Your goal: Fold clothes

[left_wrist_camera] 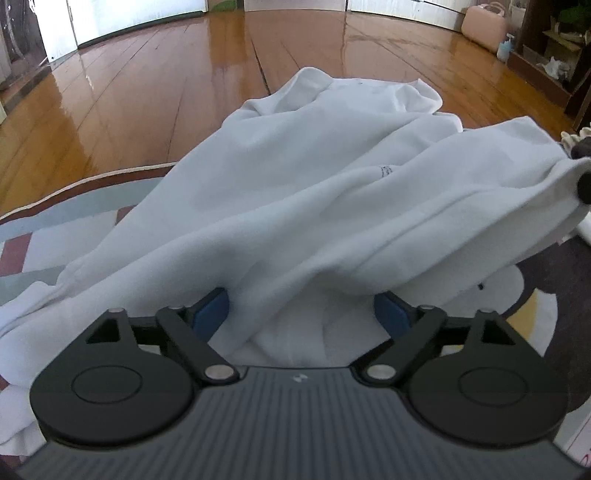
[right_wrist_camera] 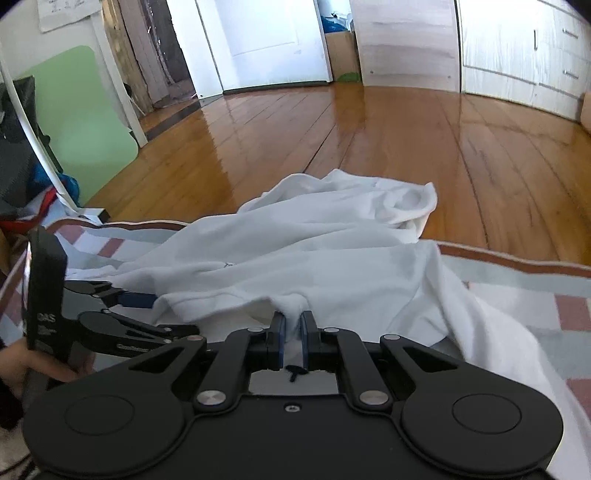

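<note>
One white garment [right_wrist_camera: 303, 251] lies rumpled across the far edge of a checked rug [right_wrist_camera: 535, 291], its far part spilling off the rug onto the glossy wooden floor [right_wrist_camera: 369, 140]. Two hand-held grippers work at its near edge. The right gripper [right_wrist_camera: 292, 325], angled down toward the rug, has its two blue-padded jaws drawn together on a small pinch of the garment's hem, the cloth bunched up between them. The left gripper [left_wrist_camera: 301, 314], also tilted downward, has its jaws spread wide; a loose fold of the white cloth drapes between and over the two blue pads [left_wrist_camera: 210, 314], which do not press on it. In the right wrist view the left gripper [right_wrist_camera: 136, 299] shows at the left edge, low over the rug beside the hem, with part of a person's hand [right_wrist_camera: 55, 369] behind it. In the left wrist view the cloth rises in a taut ridge toward the right edge, where it is gathered. One pink case [left_wrist_camera: 484, 26] stands at the far wall, one pale bottle [left_wrist_camera: 505, 46] just beside it.
</note>
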`<state>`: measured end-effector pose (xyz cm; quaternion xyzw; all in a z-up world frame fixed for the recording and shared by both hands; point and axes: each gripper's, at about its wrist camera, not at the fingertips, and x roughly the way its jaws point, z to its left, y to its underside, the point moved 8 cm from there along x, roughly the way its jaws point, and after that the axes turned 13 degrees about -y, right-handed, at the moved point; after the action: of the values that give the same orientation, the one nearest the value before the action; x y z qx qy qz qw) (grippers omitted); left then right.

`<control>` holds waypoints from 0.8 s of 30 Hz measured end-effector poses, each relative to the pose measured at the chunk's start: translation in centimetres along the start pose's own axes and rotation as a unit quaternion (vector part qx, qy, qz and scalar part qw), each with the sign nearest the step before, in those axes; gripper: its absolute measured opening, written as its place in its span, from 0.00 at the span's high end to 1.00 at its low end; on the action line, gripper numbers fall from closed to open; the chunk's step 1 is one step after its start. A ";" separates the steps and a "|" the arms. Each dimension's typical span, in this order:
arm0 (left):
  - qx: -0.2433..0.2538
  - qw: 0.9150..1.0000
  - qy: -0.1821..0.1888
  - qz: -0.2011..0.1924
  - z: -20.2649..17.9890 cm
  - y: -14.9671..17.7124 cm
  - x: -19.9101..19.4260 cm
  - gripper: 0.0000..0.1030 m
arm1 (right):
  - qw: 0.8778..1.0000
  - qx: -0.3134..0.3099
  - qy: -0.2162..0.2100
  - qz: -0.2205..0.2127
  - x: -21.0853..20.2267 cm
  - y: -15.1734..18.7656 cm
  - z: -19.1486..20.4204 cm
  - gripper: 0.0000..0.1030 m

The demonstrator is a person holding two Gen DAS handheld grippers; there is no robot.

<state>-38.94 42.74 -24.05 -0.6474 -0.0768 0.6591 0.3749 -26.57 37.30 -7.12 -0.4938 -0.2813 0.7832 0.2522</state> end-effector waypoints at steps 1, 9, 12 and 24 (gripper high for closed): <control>0.004 1.000 -0.002 -0.001 -0.2 0.0 0.2 0.13 | 1.000 -0.003 0.003 0.001 0.1 0.0 0.0 0.90; 0.033 0.999 -0.030 -0.001 -1.5 -0.1 2.1 0.06 | 0.999 -0.012 0.023 0.021 1.3 1.1 -0.3 0.90; 0.033 0.999 -0.028 -0.017 -1.2 -0.5 1.6 0.57 | 1.000 -0.011 0.019 0.018 1.3 1.1 -0.3 0.90; -0.053 0.997 0.031 -0.038 1.8 -2.0 -1.7 0.90 | 0.999 -0.026 0.027 0.025 2.8 1.7 -0.7 0.77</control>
<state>-39.97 43.86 -21.28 -0.6827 -0.1245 0.6193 0.3674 -27.20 38.11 -10.36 -0.5280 -0.2818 0.7682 0.2271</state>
